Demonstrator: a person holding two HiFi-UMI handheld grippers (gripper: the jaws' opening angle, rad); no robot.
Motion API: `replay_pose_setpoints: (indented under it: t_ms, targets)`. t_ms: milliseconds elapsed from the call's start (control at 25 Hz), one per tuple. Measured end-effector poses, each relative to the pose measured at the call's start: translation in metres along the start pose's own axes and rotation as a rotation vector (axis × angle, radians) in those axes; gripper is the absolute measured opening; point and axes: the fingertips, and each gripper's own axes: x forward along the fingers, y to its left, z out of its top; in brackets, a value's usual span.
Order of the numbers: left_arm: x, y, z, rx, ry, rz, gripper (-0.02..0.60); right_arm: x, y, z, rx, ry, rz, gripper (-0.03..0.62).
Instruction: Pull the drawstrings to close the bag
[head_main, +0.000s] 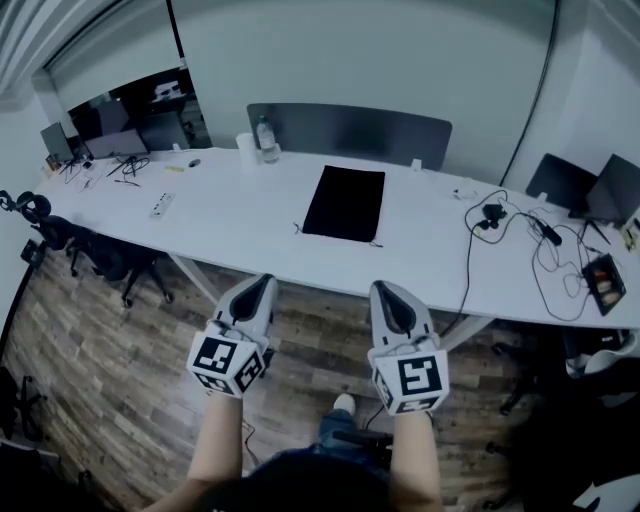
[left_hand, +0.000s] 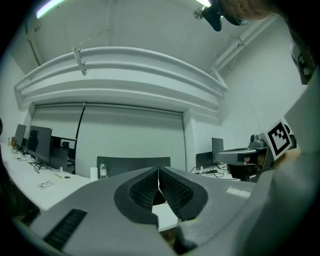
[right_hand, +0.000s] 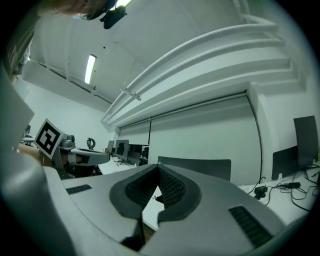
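Your left gripper (head_main: 261, 282) and right gripper (head_main: 386, 289) both hang over the floor, short of the table (head_main: 230, 215), each with its fingers pressed together on nothing. The bag (head_main: 345, 203) lies flat on the table, well ahead of you and roughly between the two grippers. The step in hand looks like the reach. Bring both grippers forward over the table edge and spread the fingers before you get down to the cloth, not after. The cords (head_main: 297, 229) show only as thin wisps at the bag's two near corners, so that near end is probably the mouth. Aim each gripper at the corner on its own side and come in low. Pinch the cord alone and keep the cloth out of the grip, or the mouth may not gather. Then draw the two ends apart evenly, so the bag is less likely to slide across the smooth top. By count: one bag, two cord ends that show, two grippers, and one bottle (head_main: 266, 140) at the far edge, clear of your path.
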Motion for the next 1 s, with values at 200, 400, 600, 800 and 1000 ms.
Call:
replay_pose_setpoints:
  t_ms: [200,400,600,800,1000]
  targets:
    - [0.065,0.026,-0.012,-0.066,0.011,-0.045,-0.002,0.057,-0.042,-0.013,0.026,0.011,0.01,-0.006]
    - [0.114,0.047,-0.03,-0.082,0.032,-0.043,-0.003,0.097,-0.076,-0.024,-0.012,0.051,-0.015,-0.006]
    - [0.141,0.069,-0.044,-0.085,0.056,-0.033,-0.002,0.124,-0.096,-0.043,0.01,0.096,-0.034,-0.005]
    - [0.162,0.103,-0.061,-0.075,0.104,-0.041,-0.002,0.154,-0.105,-0.062,0.04,0.142,-0.072,-0.005]
    - [0.207,0.143,-0.074,-0.047,0.139,-0.089,-0.002,0.196,-0.123,-0.08,0.049,0.169,-0.116,-0.006]
